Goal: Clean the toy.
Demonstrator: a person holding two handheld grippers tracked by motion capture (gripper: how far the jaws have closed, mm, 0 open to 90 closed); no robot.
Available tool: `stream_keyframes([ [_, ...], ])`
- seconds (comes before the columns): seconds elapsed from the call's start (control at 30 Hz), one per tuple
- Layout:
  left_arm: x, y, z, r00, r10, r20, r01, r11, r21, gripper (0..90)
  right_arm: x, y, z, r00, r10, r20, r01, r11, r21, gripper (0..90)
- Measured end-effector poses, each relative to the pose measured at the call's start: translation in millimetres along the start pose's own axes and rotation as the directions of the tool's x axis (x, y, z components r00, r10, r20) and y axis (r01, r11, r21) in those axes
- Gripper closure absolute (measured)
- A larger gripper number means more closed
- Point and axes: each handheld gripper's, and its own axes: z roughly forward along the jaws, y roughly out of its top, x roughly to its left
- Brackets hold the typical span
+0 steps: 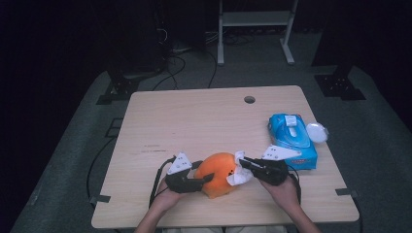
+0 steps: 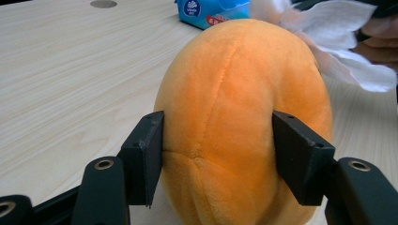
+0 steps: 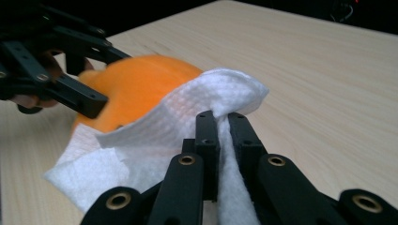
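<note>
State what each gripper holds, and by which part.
Left gripper clamps the orange plush toy across its lower sides. Right gripper pinches the white wipe at a bunched fold.

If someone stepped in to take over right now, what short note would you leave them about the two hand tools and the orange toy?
Left gripper: shut on the orange plush toy, jaws pressing its two sides, steadying it on the table.
Right gripper: shut on a white wipe, which lies against the toy's right side.
Nearby: blue wipes pack at the right of the table, its lid flipped open.
Done: wipe pulled, toy gripped, wipe on the toy.
Left, probably: wipe the rest of the toy, then put wipe and toy down.
</note>
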Motion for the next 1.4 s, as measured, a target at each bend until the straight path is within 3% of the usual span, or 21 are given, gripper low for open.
stream_keyframes([
  [0.1, 1.1, -0.6, -0.2, 1.0, -0.005, -0.002, 0.005, 1.0, 0.002, 38.7, -0.9, -0.7, 0.1, 0.9998, 0.021, -0.002, -0.021, 1.0, 0.002, 83.1],
  [0.23, 1.4, -0.1, 1.2, 1.0, -0.004, -0.003, 0.004, 1.0, 0.0, 38.6, 16.7, 10.9, -3.2, 0.9978, -0.034, -0.057, 0.032, 0.998, -0.046, 83.1],
  [0.3, 1.5, -0.2, 1.0, 1.0, -0.008, -0.003, 0.008, 1.0, -0.001, 38.6, 22.5, 11.8, -1.0, 0.9958, -0.075, -0.051, 0.074, 0.997, -0.035, 83.1],
  [0.43, 1.3, 0.1, 1.3, 0.9999, -0.011, -0.006, 0.011, 0.9999, -0.001, 38.5, 8.1, 3.6, 1.7, 0.9993, -0.034, -0.013, 0.034, 0.999, -0.003, 83.1],
  [0.5, 0.4, 0.9, 2.7, 0.9999, -0.013, -0.01, 0.013, 0.9999, -0.001, 38.3, 8.0, 3.6, 0.0, 0.9997, -0.018, -0.015, 0.018, 1.0, -0.01, 83.1],
  [0.63, 0.6, 0.7, 3.4, 0.9998, -0.016, -0.01, 0.016, 0.9999, -0.004, 38.2, 28.7, 11.3, 2.7, 0.9944, -0.079, -0.07, 0.076, 0.996, -0.038, 83.0],
  [0.7, 1.3, 0.4, 2.6, 0.9999, -0.015, -0.007, 0.015, 0.9999, -0.004, 38.3, 36.4, 11.7, 6.7, 0.9908, -0.114, -0.072, 0.112, 0.993, -0.031, 82.9],
  [0.8, 1.6, 0.4, 1.8, 0.9998, -0.019, -0.004, 0.019, 0.9998, -0.003, 38.2, 28.2, 10.5, 5.4, 0.9944, -0.092, -0.052, 0.091, 0.996, -0.02, 83.0],
  [0.87, 1.7, 0.3, 1.8, 0.9998, -0.021, -0.002, 0.021, 0.9998, -0.004, 38.1, 13.8, 5.6, 2.1, 0.998, -0.064, 0.0, 0.064, 0.998, -0.005, 83.0],
  [0.93, 1.9, 0.4, 1.9, 0.9997, -0.024, 0.0, 0.024, 0.9997, -0.005, 38.1, 3.2, -1.1, 1.6, 0.9957, -0.071, 0.059, 0.07, 0.997, 0.023, 83.0],
  [1.07, 1.2, 0.8, 2.2, 0.9998, -0.02, -0.002, 0.02, 0.9998, -0.004, 37.5, 0.2, -5.0, 3.6, 0.9982, -0.045, 0.041, 0.044, 0.999, 0.027, 83.0],
  [1.13, 0.5, 0.9, 2.5, 0.9997, -0.024, 0.0, 0.024, 0.9997, -0.009, 37.4, 1.8, 0.0, 1.1, 0.9997, -0.021, 0.012, 0.021, 1.0, -0.007, 83.0],
  [1.17, -1.6, 1.7, 3.2, 0.9999, -0.016, 0.003, 0.016, 0.9998, -0.011, 37.2, 3.9, 3.1, -0.5, 0.9999, -0.01, -0.008, 0.01, 1.0, -0.028, 83.0],
  [1.27, -12.0, 6.2, 6.4, 0.9994, 0.034, 0.0, -0.034, 0.9994, -0.011, 37.1, 13.2, 10.4, -2.8, 0.9985, -0.034, -0.044, 0.032, 0.998, -0.059, 82.9],
  [1.33, -17.2, 8.1, 7.2, 0.9987, 0.051, -0.002, -0.051, 0.9986, -0.009, 36.8, 13.7, 9.1, -1.1, 0.9984, -0.05, -0.027, 0.049, 0.998, -0.045, 82.9],
  [1.4, -20.3, 8.6, 7.9, 0.9987, 0.051, 0.005, -0.051, 0.9986, -0.018, 36.5, 4.0, 3.5, 0.3, 0.9999, -0.011, -0.012, 0.01, 1.0, -0.029, 82.9],
])
